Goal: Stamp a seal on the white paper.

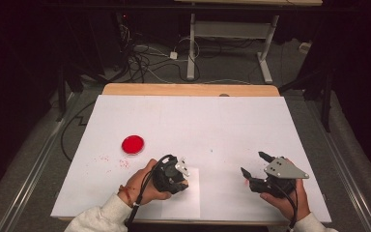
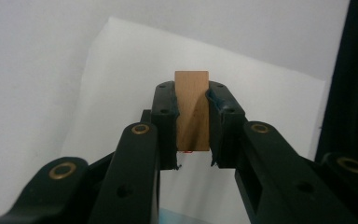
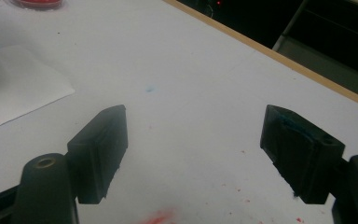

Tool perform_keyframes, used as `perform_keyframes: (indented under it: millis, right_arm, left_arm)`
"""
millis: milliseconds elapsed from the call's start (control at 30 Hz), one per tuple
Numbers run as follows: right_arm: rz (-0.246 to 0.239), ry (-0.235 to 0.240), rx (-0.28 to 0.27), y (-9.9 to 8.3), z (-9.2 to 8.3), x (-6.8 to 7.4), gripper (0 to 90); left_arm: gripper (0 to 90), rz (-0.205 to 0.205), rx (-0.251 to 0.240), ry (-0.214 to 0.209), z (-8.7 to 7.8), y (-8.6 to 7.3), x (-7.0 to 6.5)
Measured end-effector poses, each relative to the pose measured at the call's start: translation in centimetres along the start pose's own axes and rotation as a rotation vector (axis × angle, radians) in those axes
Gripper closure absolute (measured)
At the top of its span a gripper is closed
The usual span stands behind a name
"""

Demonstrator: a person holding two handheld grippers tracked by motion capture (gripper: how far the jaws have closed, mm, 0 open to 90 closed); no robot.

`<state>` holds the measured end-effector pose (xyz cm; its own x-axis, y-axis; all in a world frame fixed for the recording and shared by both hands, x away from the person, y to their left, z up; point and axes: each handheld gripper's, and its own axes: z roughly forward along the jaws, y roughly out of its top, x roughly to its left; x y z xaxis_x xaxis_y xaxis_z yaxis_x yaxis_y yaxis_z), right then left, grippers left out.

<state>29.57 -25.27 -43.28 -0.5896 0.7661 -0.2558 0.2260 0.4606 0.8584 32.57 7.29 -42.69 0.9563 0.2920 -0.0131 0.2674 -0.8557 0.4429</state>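
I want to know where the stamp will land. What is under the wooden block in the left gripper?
Under the wooden block, clamped in the left gripper, lies a white paper sheet on the table. The block's bottom face and the paper right beneath it are hidden.

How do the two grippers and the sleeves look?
Both grippers, left and right, are black with two blocky jaws and brass-coloured pivot rings. Each carries a grey three-cornered plate with small holes and trails a black cable. The sleeves are light grey.
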Motion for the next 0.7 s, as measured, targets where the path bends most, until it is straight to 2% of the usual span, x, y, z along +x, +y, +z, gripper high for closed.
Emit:
perform_keyframes:
  millis: [367,700]
  right_arm:
    - [0.001,-0.004,-0.011,0.1,-0.2,0.0,23.5]
    - [0.007,-0.002,-0.022,0.4,-0.1,-0.3,23.5]
  left_arm:
    - [73.5,-0.033,-0.072,0.054,-2.3,-0.8,0.5]
    - [73.6,-0.052,-0.076,0.075,-2.9,-1.6,1.1]
